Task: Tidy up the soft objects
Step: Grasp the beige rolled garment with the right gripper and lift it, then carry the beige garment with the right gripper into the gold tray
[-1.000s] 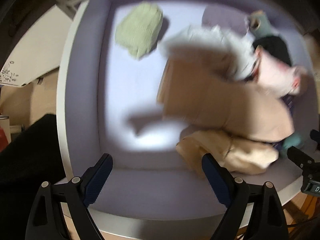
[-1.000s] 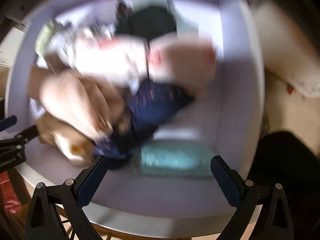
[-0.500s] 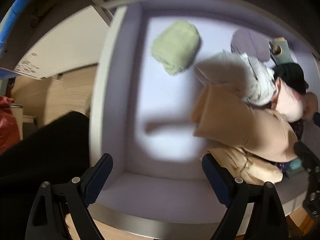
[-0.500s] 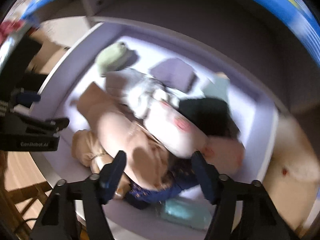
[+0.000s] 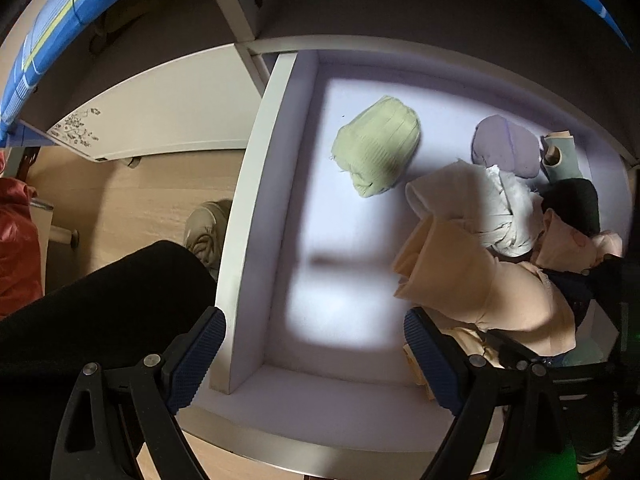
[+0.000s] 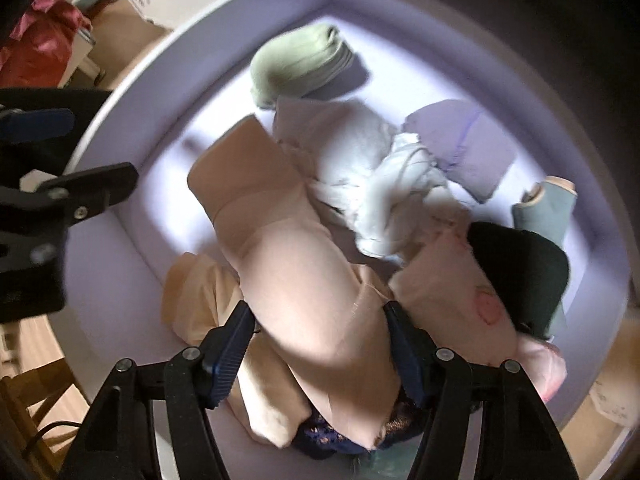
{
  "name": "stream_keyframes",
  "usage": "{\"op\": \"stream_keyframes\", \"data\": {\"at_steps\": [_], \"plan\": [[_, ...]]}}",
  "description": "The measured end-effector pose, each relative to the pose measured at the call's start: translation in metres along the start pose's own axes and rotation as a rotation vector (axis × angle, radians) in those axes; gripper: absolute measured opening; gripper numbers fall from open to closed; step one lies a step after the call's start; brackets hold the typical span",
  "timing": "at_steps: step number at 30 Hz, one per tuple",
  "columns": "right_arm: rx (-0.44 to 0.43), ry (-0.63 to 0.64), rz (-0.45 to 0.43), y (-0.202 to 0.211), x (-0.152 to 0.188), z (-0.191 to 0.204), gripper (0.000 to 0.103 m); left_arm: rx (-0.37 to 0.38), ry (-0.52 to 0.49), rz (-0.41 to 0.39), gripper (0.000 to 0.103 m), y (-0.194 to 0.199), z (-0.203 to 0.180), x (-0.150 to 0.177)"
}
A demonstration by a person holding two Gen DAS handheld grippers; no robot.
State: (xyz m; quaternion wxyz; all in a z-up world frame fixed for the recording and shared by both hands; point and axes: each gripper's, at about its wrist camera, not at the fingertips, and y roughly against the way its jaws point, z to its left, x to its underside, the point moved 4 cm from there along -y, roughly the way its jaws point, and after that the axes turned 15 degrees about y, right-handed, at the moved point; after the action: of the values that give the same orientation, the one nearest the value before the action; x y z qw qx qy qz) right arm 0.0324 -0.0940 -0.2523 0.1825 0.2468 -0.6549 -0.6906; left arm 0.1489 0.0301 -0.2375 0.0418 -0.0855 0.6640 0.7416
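Clothes lie heaped in a pale lilac drawer, mostly on its right side. The right hand-held gripper sits low over the pile w/ its fingers apart, straddling a peach-beige garment; pads look close to the fabric on both sides but not pressed in, so I judge it's about to close for a pick, not holding yet. That piece drapes over a cream bundle and a dark navy patterned item, so lifting it probably drags neighbours along.

Left hand-held gripper hangs w/ fingers wide apart, nothing between them, over the drawer's near-left corner & bare floor area; likely parked there to receive or steady whatever gets pulled across.

Further out: white crumpled cloth mid-pile, a black item & pink piece to the right. At the back, a rolled green item sits apart on bare drawer floor, a folded lilac one near it, a grey-green roll in the far right corner. Those look already sorted; heap isn't.
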Motion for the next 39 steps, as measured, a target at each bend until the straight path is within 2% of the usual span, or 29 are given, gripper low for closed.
{"op": "stream_keyframes", "data": {"at_steps": [4, 10, 14, 25, 33, 39], "plan": [[0.018, 0.027, 0.038, -0.016, -0.009, 0.005, 0.067, 0.002, 0.011, 0.004, 0.092, 0.001, -0.001, 0.001], [0.013, 0.01, 0.046, -0.025, -0.015, 0.008, 0.053, 0.012, 0.009, 0.009, 0.092, 0.003, -0.003, 0.002], [0.003, -0.034, 0.031, -0.018, -0.011, 0.004, 0.048, 0.021, 0.013, 0.013, 0.092, 0.003, -0.005, 0.003], [-0.034, -0.176, -0.053, 0.023, 0.015, -0.013, 0.047, 0.031, 0.016, 0.048, 0.092, -0.002, -0.008, 0.007], [-0.041, -0.304, -0.092, 0.05, 0.046, -0.033, 0.047, 0.05, -0.002, 0.147, 0.092, -0.019, -0.015, 0.017], [-0.076, -0.405, -0.156, 0.073, 0.054, -0.047, 0.047, 0.075, -0.051, 0.236, 0.092, -0.033, -0.03, 0.031]]}}
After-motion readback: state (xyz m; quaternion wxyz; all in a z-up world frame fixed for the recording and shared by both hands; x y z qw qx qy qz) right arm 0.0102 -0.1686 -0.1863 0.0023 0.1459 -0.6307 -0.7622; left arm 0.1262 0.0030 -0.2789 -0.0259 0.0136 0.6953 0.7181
